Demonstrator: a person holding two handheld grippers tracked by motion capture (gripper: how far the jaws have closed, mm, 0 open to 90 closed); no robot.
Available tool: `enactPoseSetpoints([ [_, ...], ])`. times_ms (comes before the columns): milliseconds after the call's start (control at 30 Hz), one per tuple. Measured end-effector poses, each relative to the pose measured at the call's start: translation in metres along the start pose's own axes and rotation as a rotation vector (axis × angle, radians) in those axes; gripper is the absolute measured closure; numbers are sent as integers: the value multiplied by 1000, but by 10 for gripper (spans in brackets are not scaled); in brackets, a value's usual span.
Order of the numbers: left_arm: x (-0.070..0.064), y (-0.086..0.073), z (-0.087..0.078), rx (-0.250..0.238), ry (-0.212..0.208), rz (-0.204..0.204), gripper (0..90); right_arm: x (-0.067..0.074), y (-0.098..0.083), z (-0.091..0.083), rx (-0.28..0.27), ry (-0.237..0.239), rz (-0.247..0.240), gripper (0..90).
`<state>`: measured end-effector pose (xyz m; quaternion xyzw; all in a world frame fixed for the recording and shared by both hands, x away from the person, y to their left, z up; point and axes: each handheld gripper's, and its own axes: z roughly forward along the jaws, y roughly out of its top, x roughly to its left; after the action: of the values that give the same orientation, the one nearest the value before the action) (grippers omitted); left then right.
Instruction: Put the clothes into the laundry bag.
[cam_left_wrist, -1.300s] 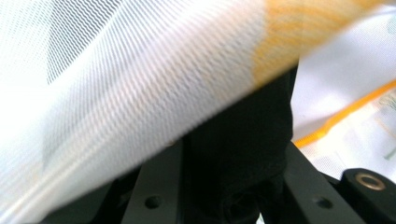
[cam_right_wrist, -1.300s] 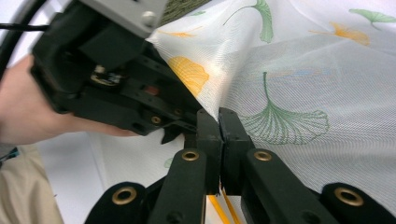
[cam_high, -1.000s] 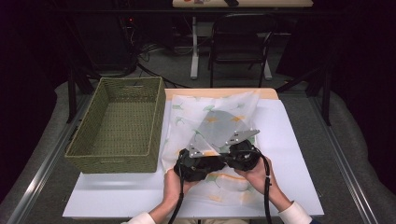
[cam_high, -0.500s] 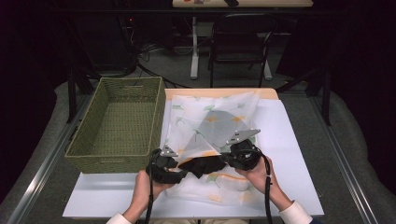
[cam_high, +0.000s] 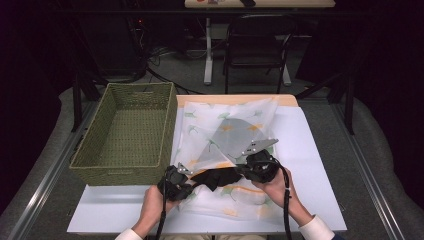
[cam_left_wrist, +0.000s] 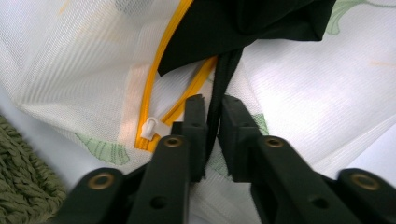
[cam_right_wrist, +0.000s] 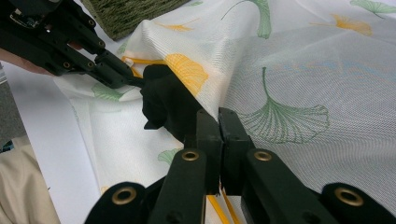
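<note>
A white mesh bag (cam_high: 220, 130) printed with green and yellow leaves lies on the white board; its yellow zipper (cam_left_wrist: 163, 60) stands open. A black garment (cam_high: 217, 177) stretches across the bag's near part between my two grippers. My left gripper (cam_high: 192, 184) has just been closing; in the left gripper view (cam_left_wrist: 214, 105) its jaws pinch a thin black edge of the garment (cam_left_wrist: 243, 23) beside the white zipper pull (cam_left_wrist: 150, 128). My right gripper (cam_high: 241, 172) is shut on the garment's other end (cam_right_wrist: 163, 102), and its fingertips (cam_right_wrist: 218, 119) rest against the mesh (cam_right_wrist: 303, 70).
A green woven basket (cam_high: 125, 170) stands at the left, touching the bag's left edge. The white board (cam_high: 310, 150) covers the table under the bag. A chair and a table leg stand beyond the far edge.
My left gripper has moved left, away from the right one, and its jaws have closed on the black garment, which now spans the gap. The right gripper has not moved.
</note>
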<state>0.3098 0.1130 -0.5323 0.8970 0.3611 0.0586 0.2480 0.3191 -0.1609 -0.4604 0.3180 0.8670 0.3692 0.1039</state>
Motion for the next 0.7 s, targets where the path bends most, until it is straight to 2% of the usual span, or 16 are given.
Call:
enactPoseSetpoints([
  [33, -1, 1, -1, 7, -8, 5, 844, 1, 0, 0, 1, -2, 3, 889],
  [167, -3, 3, -5, -15, -21, 8, 847, 1, 1, 0, 1, -1, -2, 890],
  [267, -6, 8, -8, -46, -35, 11, 847, 2, 1, 0, 2, -3, -3, 889],
  [500, -6, 8, -8, -46, -35, 11, 847, 2, 1, 0, 1, -3, -3, 889],
  [533, -21, 31, -2, -158, -12, 30, 847, 2, 1, 0, 1, -3, -3, 889],
  [567, -23, 32, 2, -176, -13, 26, 816, 4, 2, 0, 1, 0, -4, 889],
  [700, -24, 34, 16, -169, -31, 25, 768, 3, 1, 1, 5, 0, -1, 889],
])
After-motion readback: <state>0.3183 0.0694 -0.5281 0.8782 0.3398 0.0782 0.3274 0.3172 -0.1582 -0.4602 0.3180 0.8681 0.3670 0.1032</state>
